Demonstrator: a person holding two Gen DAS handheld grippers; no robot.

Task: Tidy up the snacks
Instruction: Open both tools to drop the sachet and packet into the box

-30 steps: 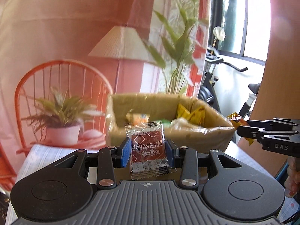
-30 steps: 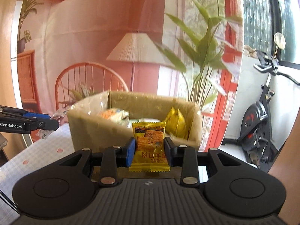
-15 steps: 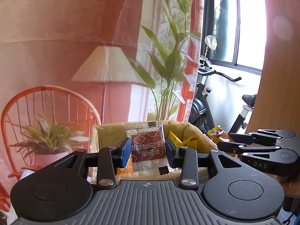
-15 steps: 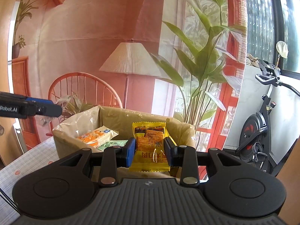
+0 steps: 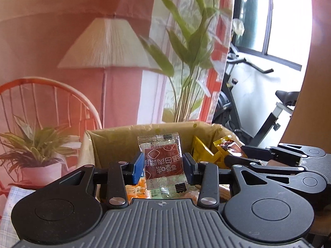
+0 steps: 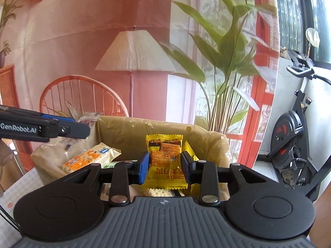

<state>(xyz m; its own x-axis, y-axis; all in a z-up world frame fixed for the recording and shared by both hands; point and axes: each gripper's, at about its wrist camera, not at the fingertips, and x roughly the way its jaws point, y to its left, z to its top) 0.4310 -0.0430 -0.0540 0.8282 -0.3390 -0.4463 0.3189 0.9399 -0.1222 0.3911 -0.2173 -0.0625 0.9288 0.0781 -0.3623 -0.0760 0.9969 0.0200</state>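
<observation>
- hovering over the lined cardboard box (image 5: 115,138), the left tongs (image 5: 163,166) have a red snack packet (image 5: 163,161) standing upright between the blue pads (image 5: 138,168); the jaws have just been opening, and a thin gap shows on each side of the packet, so the pads no longer press it
- the right tongs (image 6: 164,166) carry a yellow cracker packet (image 6: 164,161) upright above the same box (image 6: 128,128); their jaws have just been easing apart too; the pads sit right at the packet's edges, and whether they still pinch it i cannot tell
- inside the box lie an orange-and-white biscuit pack (image 6: 91,158) at the left and a yellow wrapper (image 5: 201,152) toward the right wall
- in the left wrist view the right tongs come in from the right with the yellow packet poking past their tips; in the right wrist view the left tongs show at the left edge
- the box stands on a worktop (image 6: 18,188) with a pale checked cloth
</observation>
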